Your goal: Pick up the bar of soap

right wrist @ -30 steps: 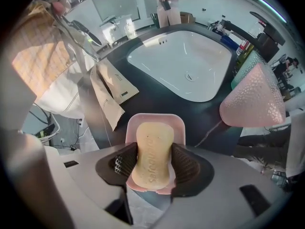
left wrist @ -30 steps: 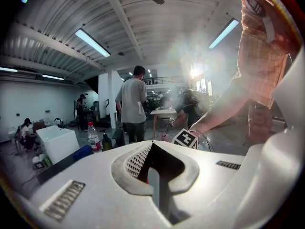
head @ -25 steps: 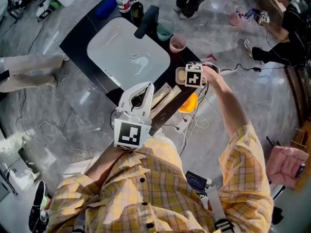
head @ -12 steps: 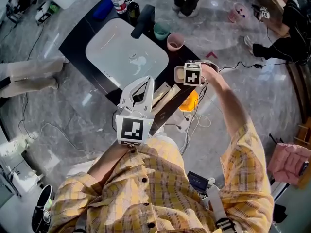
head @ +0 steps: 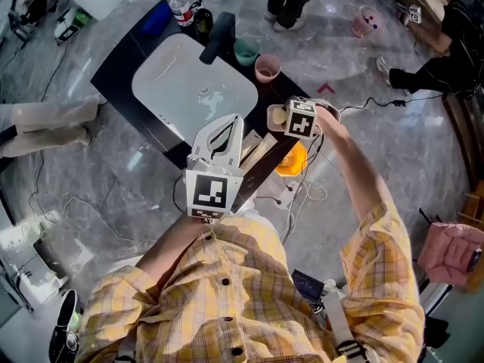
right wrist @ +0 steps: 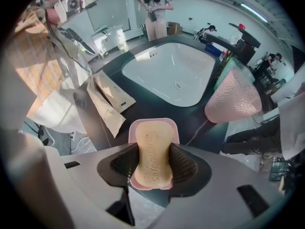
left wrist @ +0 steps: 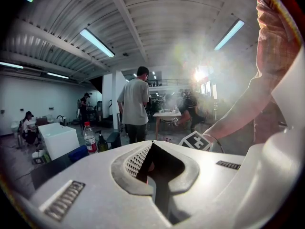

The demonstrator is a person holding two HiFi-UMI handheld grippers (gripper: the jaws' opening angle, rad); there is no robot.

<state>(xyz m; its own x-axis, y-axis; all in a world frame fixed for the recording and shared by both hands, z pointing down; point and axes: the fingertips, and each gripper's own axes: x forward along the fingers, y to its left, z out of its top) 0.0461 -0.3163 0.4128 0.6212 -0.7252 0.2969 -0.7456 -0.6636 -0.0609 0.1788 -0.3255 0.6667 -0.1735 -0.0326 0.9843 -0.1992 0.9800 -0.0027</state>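
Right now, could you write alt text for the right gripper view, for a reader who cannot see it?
The right gripper has its jaws closed on a tan bar of soap that lies in a pink soap dish on a dark counter. Behind it are a white sink, a pink cup at right and paper sachets at left.

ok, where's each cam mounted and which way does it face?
Head view: on the person's head, steeply down at the sink; shows plaid shirt, left gripper, right gripper.
Left gripper view: on that gripper, level across the room; shows its shut fingers, the person's right arm.
Right gripper view: on that gripper, down at the bar of soap, fingers closed on it.
Shared: head and right gripper views both show the sink.
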